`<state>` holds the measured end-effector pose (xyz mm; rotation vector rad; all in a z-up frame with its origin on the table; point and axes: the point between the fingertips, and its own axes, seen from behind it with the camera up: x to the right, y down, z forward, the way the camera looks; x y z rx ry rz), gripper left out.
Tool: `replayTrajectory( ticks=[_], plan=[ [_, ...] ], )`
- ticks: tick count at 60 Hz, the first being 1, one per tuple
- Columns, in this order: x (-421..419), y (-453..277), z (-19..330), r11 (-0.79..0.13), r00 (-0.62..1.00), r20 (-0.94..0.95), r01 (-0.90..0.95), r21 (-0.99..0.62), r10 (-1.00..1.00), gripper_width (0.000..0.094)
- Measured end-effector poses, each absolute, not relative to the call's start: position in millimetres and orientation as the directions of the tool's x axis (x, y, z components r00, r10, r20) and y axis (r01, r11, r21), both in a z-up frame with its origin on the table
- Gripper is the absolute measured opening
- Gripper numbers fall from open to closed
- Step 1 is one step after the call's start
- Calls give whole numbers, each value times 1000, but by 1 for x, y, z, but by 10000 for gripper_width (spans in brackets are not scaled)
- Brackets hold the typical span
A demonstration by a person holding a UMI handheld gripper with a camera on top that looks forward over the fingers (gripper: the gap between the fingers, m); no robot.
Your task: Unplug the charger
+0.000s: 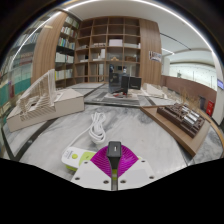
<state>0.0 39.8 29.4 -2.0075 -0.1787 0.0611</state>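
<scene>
Gripper view: at bottom center of the frame I see my gripper point(115, 160) closed on the charger point(115, 152), its magenta pads point(104, 158) pressing both sides. The white cable point(97, 127) lies coiled on the table point(150, 135) just above, mid-frame.

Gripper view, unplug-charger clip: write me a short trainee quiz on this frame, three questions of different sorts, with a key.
1. True or false: the white cable lies coiled on the table, beyond the claw.
2. What sits at the claw's fingertips? A) a cup B) a small black charger C) a book
3. Fill in: the far wall is lined with wooden ____.

Key: 1 true; 2 B; 3 shelves.
</scene>
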Motion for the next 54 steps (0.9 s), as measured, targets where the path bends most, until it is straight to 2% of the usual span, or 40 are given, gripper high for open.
replayTrajectory(
  ticks=[2, 7, 9, 13, 16, 21, 33, 37, 41, 46, 54],
  plan=[
    [-1, 38, 54, -379, 987, 19, 80, -922, 162, 49],
    [14, 35, 173, -139, 992, 19, 36, -990, 125, 48],
    [23, 32, 208, -91, 994, 33, 43, -995, 105, 48],
    [29, 23, 250, -48, 993, 5, 11, -999, 120, 48],
    [43, 19, 258, -49, 994, -6, -1, -999, 108, 48],
    [71, 20, 237, -109, 997, 21, 29, -994, 71, 47],
    [108, 9, 96, -366, 998, 30, 46, -930, 48, 49],
    [115, 6, 63, -433, 998, 35, 56, -900, 54, 50],
    [119, 5, 40, -485, 998, 31, 58, -873, 62, 53],
    [127, 8, 23, -507, 998, 43, 59, -860, 42, 65],
    [125, 12, 5, -541, 997, 55, 79, -838, 61, 144]
  ],
)
